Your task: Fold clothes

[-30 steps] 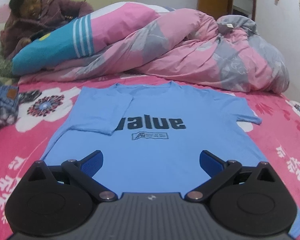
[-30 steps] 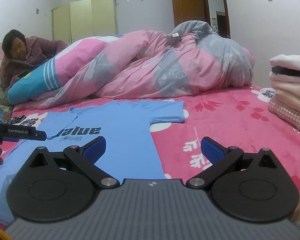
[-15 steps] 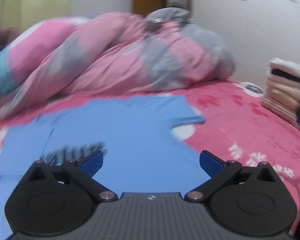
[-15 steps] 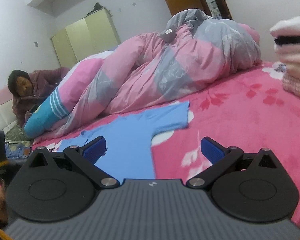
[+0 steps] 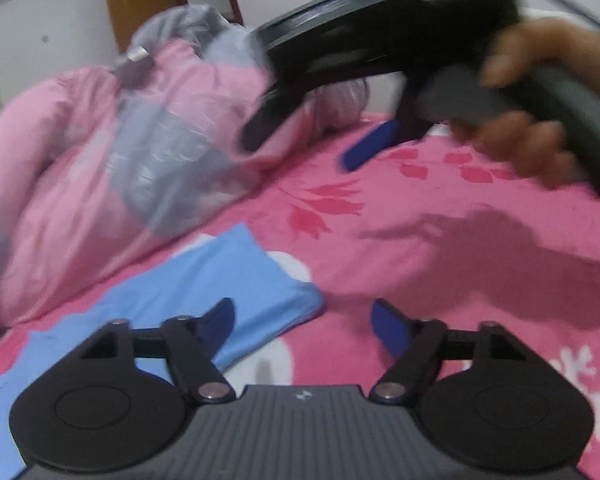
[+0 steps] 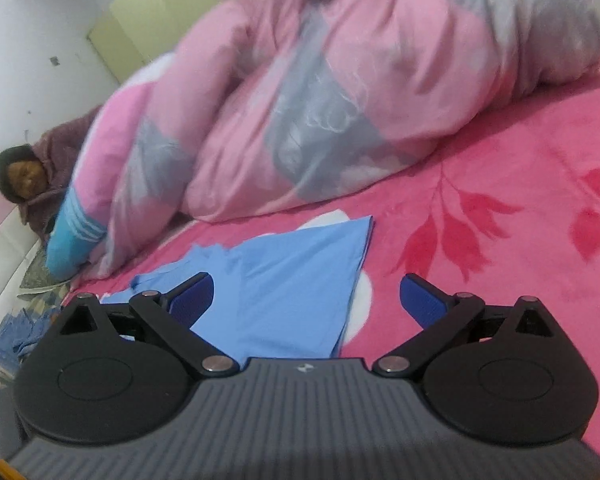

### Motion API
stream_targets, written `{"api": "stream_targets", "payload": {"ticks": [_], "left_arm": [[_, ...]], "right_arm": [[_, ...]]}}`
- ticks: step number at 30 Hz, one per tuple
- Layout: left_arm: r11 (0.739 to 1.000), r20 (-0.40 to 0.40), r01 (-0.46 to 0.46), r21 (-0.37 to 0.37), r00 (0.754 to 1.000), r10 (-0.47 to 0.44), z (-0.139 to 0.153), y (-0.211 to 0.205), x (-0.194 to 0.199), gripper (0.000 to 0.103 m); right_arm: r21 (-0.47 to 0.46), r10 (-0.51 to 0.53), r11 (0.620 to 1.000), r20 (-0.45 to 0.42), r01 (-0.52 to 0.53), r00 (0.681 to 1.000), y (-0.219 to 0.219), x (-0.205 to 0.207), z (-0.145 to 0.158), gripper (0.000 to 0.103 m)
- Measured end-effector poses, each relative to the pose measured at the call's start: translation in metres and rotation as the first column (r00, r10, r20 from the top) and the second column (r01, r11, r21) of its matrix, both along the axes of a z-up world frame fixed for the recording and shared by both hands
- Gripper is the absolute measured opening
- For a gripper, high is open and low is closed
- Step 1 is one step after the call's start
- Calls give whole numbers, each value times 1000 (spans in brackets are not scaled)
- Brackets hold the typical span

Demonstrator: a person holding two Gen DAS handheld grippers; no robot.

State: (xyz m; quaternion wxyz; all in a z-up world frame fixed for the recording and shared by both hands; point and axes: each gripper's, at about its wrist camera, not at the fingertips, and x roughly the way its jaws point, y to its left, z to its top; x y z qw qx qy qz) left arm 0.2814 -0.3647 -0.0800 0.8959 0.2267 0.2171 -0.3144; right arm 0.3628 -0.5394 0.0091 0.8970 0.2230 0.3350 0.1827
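A light blue T-shirt lies flat on the pink flowered bedspread (image 5: 440,240). Its right sleeve (image 5: 236,280) reaches toward my left gripper (image 5: 302,318), whose jaws are closing. The sleeve's corner sits low between the blue pads, which do not press on it. In the right wrist view the same sleeve (image 6: 292,280) spreads under and between the fingers of my right gripper (image 6: 308,298), which is open and holds nothing. The left wrist view also shows the right gripper (image 5: 308,144) from the side, blurred, held by a hand (image 5: 540,136) above the bed.
A bunched pink and grey duvet (image 6: 340,100) fills the bed behind the shirt. A person (image 6: 24,176) lies at the far left by a blue striped pillow (image 6: 72,240). Blue denim clothes (image 6: 16,340) sit at the left edge. A wooden door (image 5: 140,4) stands behind.
Both grippers have swung right, from the shirt's body and bare bedspread to its right sleeve. The left jaws have narrowed. The right gripper and its hand have come into the left wrist view.
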Motion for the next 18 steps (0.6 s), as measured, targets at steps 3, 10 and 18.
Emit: {"api": "stream_targets", "payload": {"ticks": [3, 10, 18], "left_arm": [[999, -30, 32, -7, 999, -33, -8, -9, 9, 60], [1000, -77, 30, 5, 997, -29, -24, -18, 22, 38], [984, -214, -84, -154, 975, 50, -10, 9, 36, 9]], "right_arm": [[7, 31, 1000, -55, -30, 998, 7, 44, -21, 85], [-32, 51, 998, -149, -57, 988, 28, 109, -59, 62], [-34, 32, 999, -139, -37, 990, 35, 115, -72, 3]]}}
